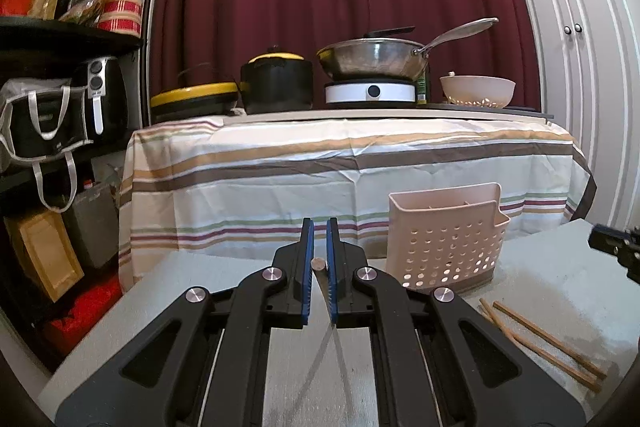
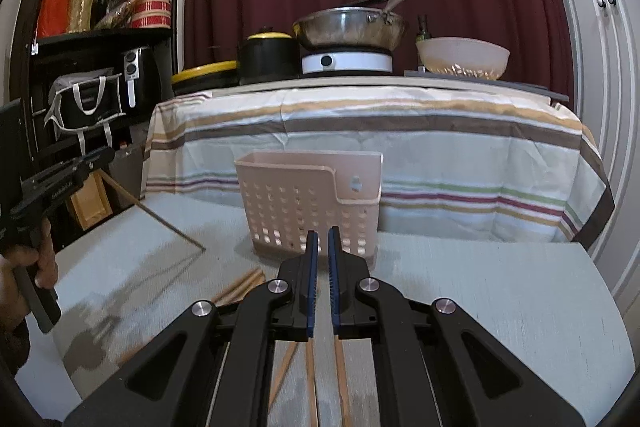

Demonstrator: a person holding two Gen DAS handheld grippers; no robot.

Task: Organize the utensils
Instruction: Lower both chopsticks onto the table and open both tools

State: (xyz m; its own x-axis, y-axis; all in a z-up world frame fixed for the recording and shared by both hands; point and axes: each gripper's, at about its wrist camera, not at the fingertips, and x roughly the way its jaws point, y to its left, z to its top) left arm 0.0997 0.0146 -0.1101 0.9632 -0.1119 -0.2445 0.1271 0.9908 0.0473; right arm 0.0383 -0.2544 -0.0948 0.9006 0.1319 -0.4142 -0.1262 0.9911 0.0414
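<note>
- My left gripper [image 1: 319, 227] has its blue-padded jaws drawn nearly together, and they pinch a single wooden chopstick [image 1: 319, 264] whose round end shows between the pads.
- From my right wrist camera that same chopstick [image 2: 152, 213] slants down from the left gripper [image 2: 105, 154] to the grey tabletop [image 2: 500, 299], its lower tip touching the surface left of the basket.
- A hand [image 2: 24, 263] wraps the left tool's grip at the left edge of that view.
- My right gripper [image 2: 323, 233] has its jaws drawn nearly together with only a thin slit between the blue pads; I see nothing clamped there, though I cannot tell for certain.
- The right gripper hangs above loose wooden chopsticks [image 2: 240, 283] lying on the tabletop; more of them run under the tool towards the camera.
- In the left view those loose chopsticks [image 1: 540, 341] lie flat on the tabletop [image 1: 552, 275], to the right of my left tool and near the front of the basket.
- The pink perforated utensil basket [image 1: 444, 239] stands upright near the far edge of the tabletop, just right of the left fingertips; in the right view the basket [image 2: 308, 199] sits straight ahead, beyond the right fingertips.
- I can make out nothing standing inside the basket from either view.
- Beyond it a table under a striped cloth [image 1: 352, 163] carries a steel pan [image 1: 372, 61] on a white hotplate [image 1: 370, 92], a black pot [image 1: 277, 83] and a pale colander [image 1: 477, 89].
</note>
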